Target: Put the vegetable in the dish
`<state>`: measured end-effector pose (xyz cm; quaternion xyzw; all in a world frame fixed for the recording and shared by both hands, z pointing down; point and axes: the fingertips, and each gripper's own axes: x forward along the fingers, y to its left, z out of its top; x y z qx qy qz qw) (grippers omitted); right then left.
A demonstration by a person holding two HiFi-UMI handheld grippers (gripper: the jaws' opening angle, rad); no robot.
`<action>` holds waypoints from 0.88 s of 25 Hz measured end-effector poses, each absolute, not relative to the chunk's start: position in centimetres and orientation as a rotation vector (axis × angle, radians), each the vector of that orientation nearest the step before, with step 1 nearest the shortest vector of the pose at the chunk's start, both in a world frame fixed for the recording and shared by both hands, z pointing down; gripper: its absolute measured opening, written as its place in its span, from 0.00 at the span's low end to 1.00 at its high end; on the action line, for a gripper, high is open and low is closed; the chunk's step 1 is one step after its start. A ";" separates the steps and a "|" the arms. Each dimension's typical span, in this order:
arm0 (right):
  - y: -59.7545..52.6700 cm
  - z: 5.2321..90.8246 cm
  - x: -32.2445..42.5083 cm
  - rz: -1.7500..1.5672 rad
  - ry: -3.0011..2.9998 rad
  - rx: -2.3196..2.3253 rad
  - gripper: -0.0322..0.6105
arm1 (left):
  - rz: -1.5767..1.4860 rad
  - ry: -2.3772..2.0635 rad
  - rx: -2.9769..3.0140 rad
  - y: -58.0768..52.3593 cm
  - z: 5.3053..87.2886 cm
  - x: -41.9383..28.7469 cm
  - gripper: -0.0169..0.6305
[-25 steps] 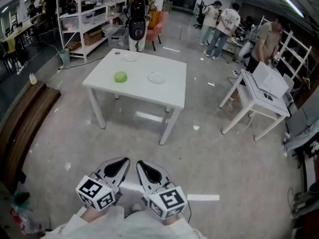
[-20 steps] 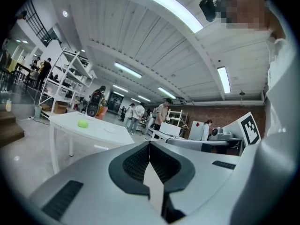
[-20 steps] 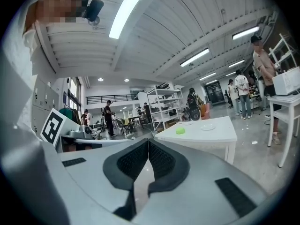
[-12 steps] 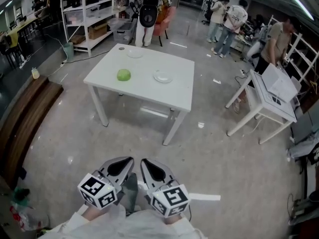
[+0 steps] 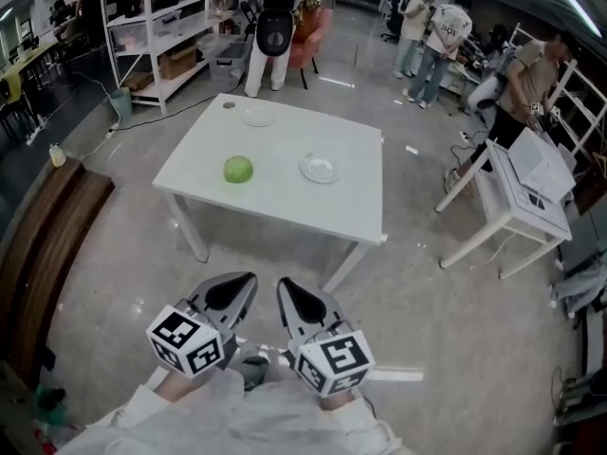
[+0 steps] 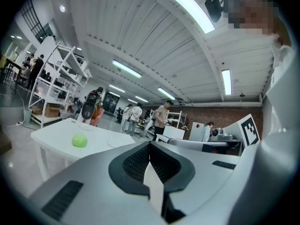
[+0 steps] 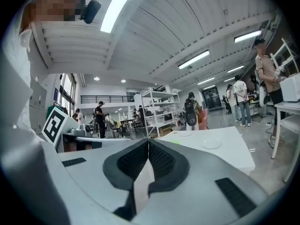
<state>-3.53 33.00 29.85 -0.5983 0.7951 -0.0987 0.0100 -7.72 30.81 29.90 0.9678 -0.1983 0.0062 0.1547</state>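
Note:
A round green vegetable [image 5: 238, 170] lies on the white table [image 5: 218, 197], left of a small clear dish [image 5: 320, 169]. A second clear dish [image 5: 258, 116] rests near the table's far edge. Both grippers hover over the floor well short of the table, held side by side close to my body. My left gripper [image 5: 243, 282] is shut and holds nothing; its own view shows the vegetable [image 6: 79, 141] ahead on the table. My right gripper [image 5: 284, 284] is shut and empty too, and the dish [image 7: 211, 144] appears ahead in its view.
A second white table [image 5: 517, 190] with papers stands to the right, a person bent over it. Metal shelves [image 5: 152, 36] line the back left. A person with a backpack [image 5: 275, 27] stands behind the table, more people at the back right. A wooden bench [image 5: 47, 235] runs along the left.
Both grippers and the head have moved forward toward the white table, which now looks larger and nearer. The jaws stayed shut throughout.

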 end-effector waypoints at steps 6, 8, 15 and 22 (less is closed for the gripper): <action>24.6 29.9 -3.5 -0.279 2.479 -1.909 0.07 | 0.023 -0.543 2.775 22.2 30.0 -7.3 0.04; 22.9 30.7 -3.3 -0.304 2.481 -1.926 0.07 | 0.038 -0.539 2.758 20.5 30.9 -7.1 0.04; 18.7 32.7 -2.1 -0.404 2.456 -1.961 0.07 | 0.103 -0.505 2.693 16.5 33.5 -5.9 0.04; 12.6 33.0 -0.5 -0.405 2.503 -1.943 0.07 | 0.089 -0.517 2.688 11.6 33.5 -4.7 0.04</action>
